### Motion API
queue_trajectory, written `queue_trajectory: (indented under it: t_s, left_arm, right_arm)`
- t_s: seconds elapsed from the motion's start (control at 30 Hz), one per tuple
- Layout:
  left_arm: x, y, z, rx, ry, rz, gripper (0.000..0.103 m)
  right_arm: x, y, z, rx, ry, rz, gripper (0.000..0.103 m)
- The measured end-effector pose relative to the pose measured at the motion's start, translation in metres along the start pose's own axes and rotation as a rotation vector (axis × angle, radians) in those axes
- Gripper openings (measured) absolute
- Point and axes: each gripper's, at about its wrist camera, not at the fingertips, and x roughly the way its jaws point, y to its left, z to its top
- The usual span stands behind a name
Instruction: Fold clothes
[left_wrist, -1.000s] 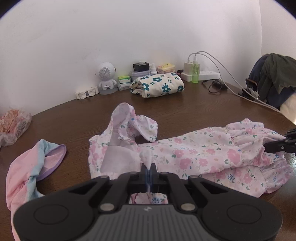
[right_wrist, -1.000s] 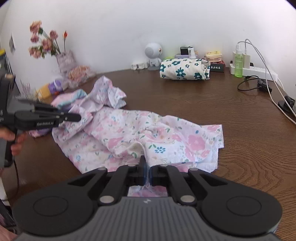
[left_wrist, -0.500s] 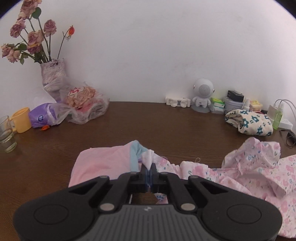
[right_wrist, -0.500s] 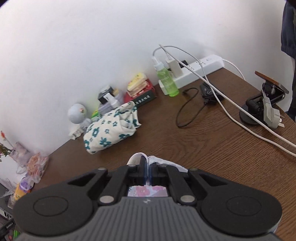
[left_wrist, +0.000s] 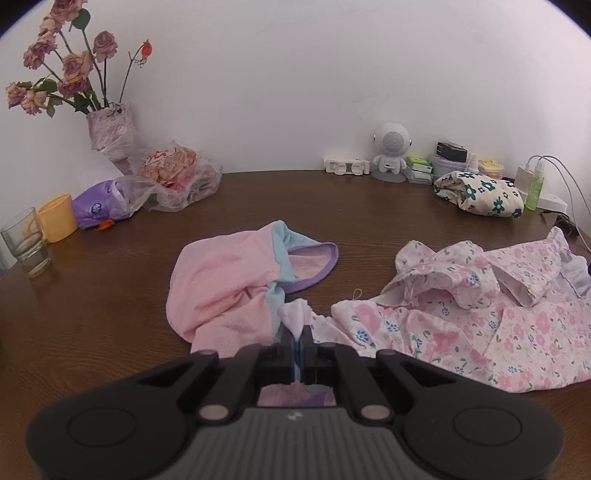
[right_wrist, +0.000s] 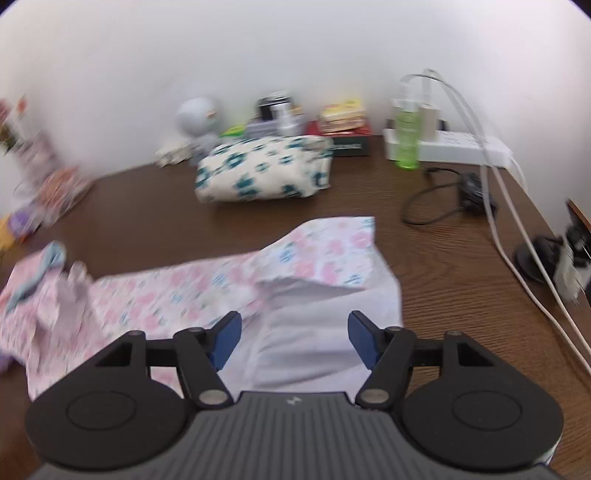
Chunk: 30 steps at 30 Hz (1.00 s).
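Across the brown wooden table (left_wrist: 110, 332) the pink floral garment (left_wrist: 480, 332) lies spread out and wrinkled, and it reaches from the left gripper to the right one. Its near end in the right wrist view is turned over, so the white inner side (right_wrist: 325, 325) faces up. Beside it, on the left, a pink garment with blue and purple trim (left_wrist: 229, 291) lies crumpled, and the two touch near the left gripper. Behind them, close to the wall, a folded cream cloth with dark green flowers (right_wrist: 262, 173) rests on the table, well apart from the floral garment.

The left gripper (left_wrist: 295, 332) is fully closed, and a small white tuft of the floral garment's edge stands up between its fingers. The right gripper (right_wrist: 294, 334) has its jaws wide apart; its blue pads (right_wrist: 223, 341) are on both sides of the white inner side, and they grip nothing. This view is blurred.

Further back are a vase of dried roses (left_wrist: 107, 125), a yellow cup (left_wrist: 57, 218), a small white robot figure (left_wrist: 391, 151) and a green bottle (right_wrist: 406, 140).
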Motion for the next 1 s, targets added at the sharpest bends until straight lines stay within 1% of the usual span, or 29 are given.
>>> queue_trajectory:
  t_s: [0.07, 0.1, 0.17, 0.27, 0.33, 0.4, 0.6, 0.67, 0.7, 0.73, 0.77, 0.8, 0.9, 0.93, 1.0]
  left_arm:
    - [-0.012, -0.003, -0.008, 0.000, -0.005, -0.015, 0.001]
    - [-0.017, -0.004, -0.011, -0.002, -0.007, -0.020, 0.001]
    - [-0.023, -0.004, -0.016, -0.014, -0.006, -0.023, 0.001]
    - [-0.030, -0.001, -0.023, -0.034, 0.001, -0.021, 0.002]
    - [-0.033, 0.001, -0.027, -0.043, 0.008, -0.018, 0.002]
    - [-0.033, 0.005, -0.029, -0.050, 0.015, -0.016, 0.002]
    - [-0.031, 0.007, -0.031, -0.049, 0.027, -0.006, 0.002]
    - [-0.030, 0.007, -0.030, -0.050, 0.029, -0.005, 0.002]
    - [-0.030, 0.006, -0.030, -0.051, 0.030, -0.005, 0.002]
    - [-0.030, 0.006, -0.030, -0.053, 0.031, -0.005, 0.002]
    - [-0.030, 0.006, -0.030, -0.054, 0.032, -0.005, 0.002]
    - [-0.031, 0.005, -0.031, -0.054, 0.034, -0.008, 0.002]
    - [-0.035, 0.004, -0.035, -0.053, 0.032, -0.013, 0.002]
    - [-0.037, 0.005, -0.036, -0.056, 0.030, -0.013, 0.002]
    - [-0.042, 0.006, -0.039, -0.065, 0.027, -0.009, 0.002]
  right_arm:
    - [-0.004, 0.030, -0.022, -0.158, 0.026, 0.053, 0.070]
    - [-0.003, 0.039, -0.030, -0.202, 0.039, 0.066, 0.069]
    - [0.001, 0.050, -0.039, -0.256, 0.058, 0.130, 0.067]
    - [0.008, 0.051, -0.033, -0.313, 0.054, 0.170, 0.067]
    - [0.014, 0.051, -0.029, -0.374, 0.088, 0.201, 0.069]
    - [0.019, 0.054, -0.027, -0.436, 0.119, 0.207, 0.069]
    - [0.035, 0.048, -0.013, -0.503, 0.212, 0.242, 0.069]
    - [0.038, 0.048, -0.011, -0.535, 0.241, 0.253, 0.063]
    - [0.035, 0.050, -0.011, -0.557, 0.247, 0.265, 0.051]
    - [0.032, 0.053, -0.011, -0.579, 0.252, 0.277, 0.025]
    - [0.026, 0.056, -0.012, -0.608, 0.255, 0.283, 0.014]
    - [0.020, 0.059, -0.014, -0.637, 0.257, 0.288, 0.009]
    - [-0.005, 0.071, -0.024, -0.731, 0.254, 0.304, 0.006]
    - [-0.015, 0.073, -0.028, -0.753, 0.243, 0.304, 0.006]
    - [-0.047, 0.081, -0.039, -0.812, 0.187, 0.315, 0.006]
